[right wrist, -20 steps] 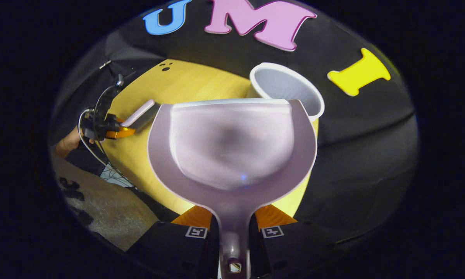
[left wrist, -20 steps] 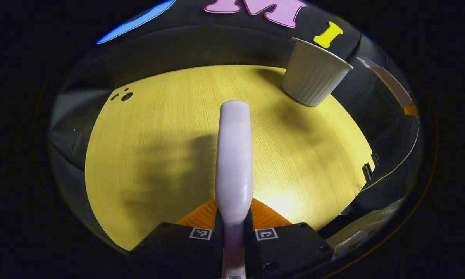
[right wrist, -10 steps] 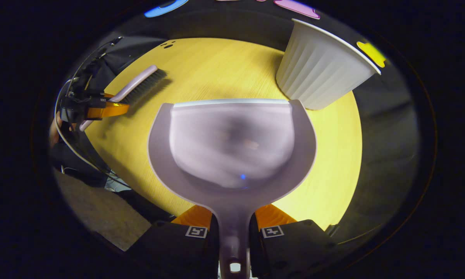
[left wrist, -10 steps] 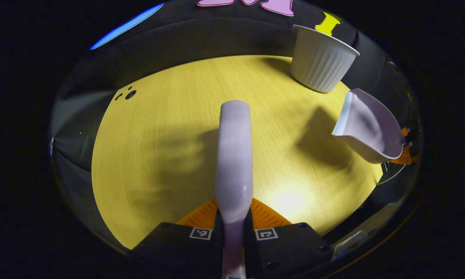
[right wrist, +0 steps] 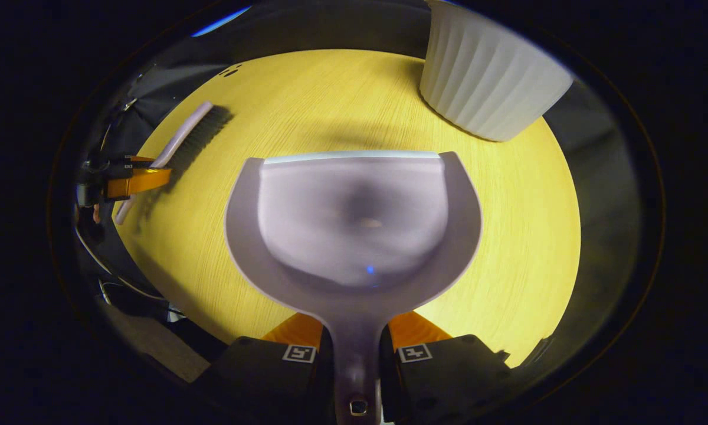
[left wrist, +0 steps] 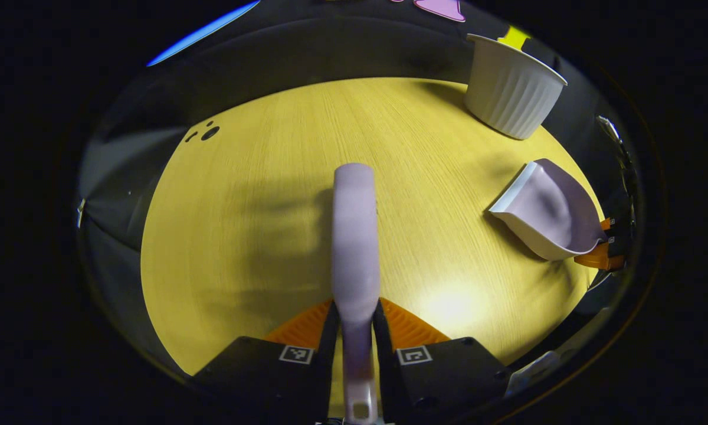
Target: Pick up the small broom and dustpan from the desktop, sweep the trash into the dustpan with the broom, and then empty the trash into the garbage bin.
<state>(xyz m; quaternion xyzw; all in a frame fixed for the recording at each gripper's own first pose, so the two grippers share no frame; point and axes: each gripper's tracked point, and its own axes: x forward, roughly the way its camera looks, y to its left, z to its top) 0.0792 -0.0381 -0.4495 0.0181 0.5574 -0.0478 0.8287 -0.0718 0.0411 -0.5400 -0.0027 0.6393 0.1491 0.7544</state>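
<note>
Nearest me, my left tool (left wrist: pixel 357 330) is clamped narrow on the broom (left wrist: pixel 354 236) handle, both fingers pressing its sides, the pale back of the brush reaching forward over the desk (left wrist: pixel 259 177). My right tool (right wrist: pixel 356 339) grips the dustpan (right wrist: pixel 354 218) by its slim handle the same way, the pan low over the desk, its lip facing away from me; whether it touches the wood I cannot tell. I judge both pieces to be light, stiff plastic, smooth enough to twist in a grip, so holding low on the handles near the body seems right. The pan looks empty apart from a faint speck, and I see no trash on the wood. Farther off, at the desk's far edge, stands the ribbed white garbage bin (right wrist: pixel 489 82), upright and open.
</note>
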